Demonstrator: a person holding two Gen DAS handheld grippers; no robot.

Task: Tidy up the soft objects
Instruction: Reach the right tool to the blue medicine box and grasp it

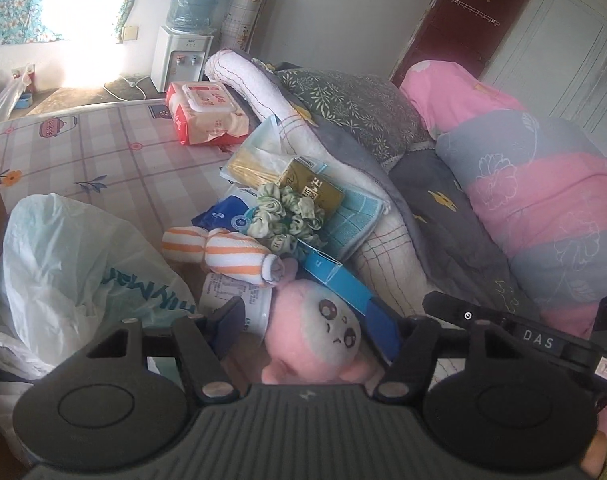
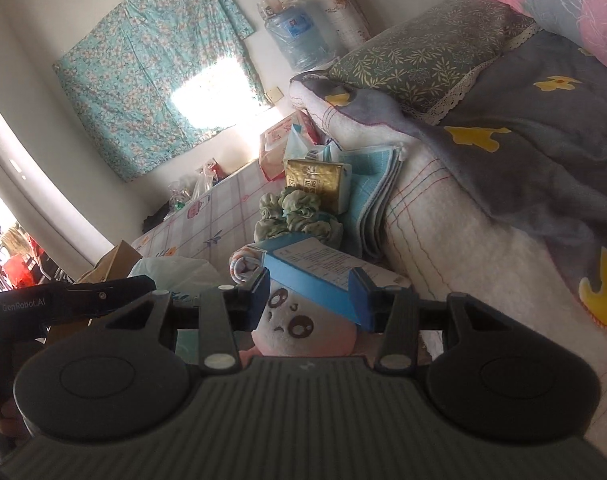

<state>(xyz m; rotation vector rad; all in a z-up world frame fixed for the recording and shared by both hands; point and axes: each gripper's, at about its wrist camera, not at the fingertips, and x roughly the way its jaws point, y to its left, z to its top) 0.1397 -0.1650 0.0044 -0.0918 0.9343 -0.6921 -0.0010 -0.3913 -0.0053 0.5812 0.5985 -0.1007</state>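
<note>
Left of plush toy (image 1: 323, 328), bare mattress (image 1: 103, 152)

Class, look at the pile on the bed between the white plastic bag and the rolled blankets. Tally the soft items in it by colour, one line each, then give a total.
Pink round-faced plush toy: 1
Orange-and-white striped rolled cloth: 1
Green-and-white fabric scrunchie bundle: 1
Light blue folded towel: 1
Total: 4

"DAS" stands on the right tool (image 1: 539, 340); "GenRobot.AI" on the left tool (image 2: 63, 300).
</note>
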